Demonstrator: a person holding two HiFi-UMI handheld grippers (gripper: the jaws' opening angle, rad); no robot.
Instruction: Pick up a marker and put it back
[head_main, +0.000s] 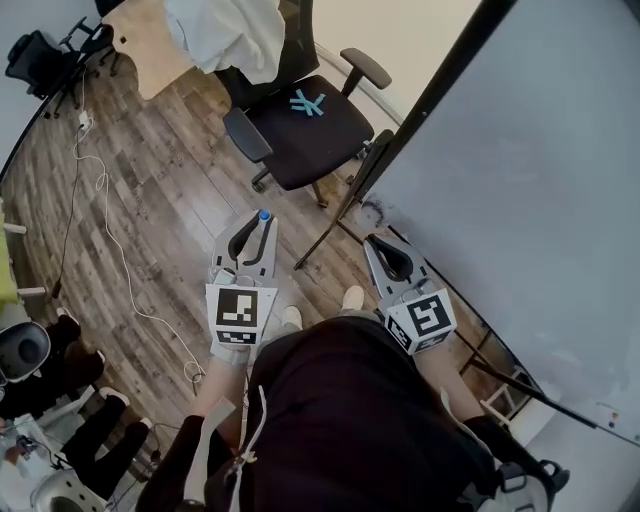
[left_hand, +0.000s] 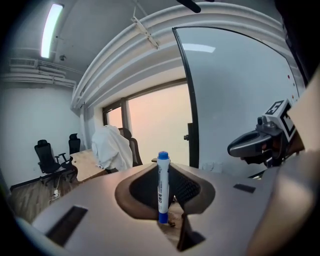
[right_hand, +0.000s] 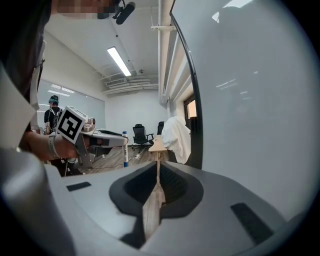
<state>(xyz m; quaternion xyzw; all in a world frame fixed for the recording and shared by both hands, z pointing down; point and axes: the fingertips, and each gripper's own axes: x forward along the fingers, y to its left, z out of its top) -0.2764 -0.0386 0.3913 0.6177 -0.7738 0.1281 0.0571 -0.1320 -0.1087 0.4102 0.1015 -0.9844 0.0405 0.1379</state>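
the left claw grips a marker with a white barrel and a blue cap. the marker stands upright between the jaws, cap on top. it is held in the air off the whiteboard, out to the board's left in the head view, above the wood floor. the right claw sits nearer the whiteboard, just beside its dark frame, with its jaws pressed together and nothing between them. the two claws point away from the person, side by side and apart. past the whiteboard's lower corner stands a black office chair with a white cloth draped over its back. a white cord trails across the floor, well apart from the whiteboard.
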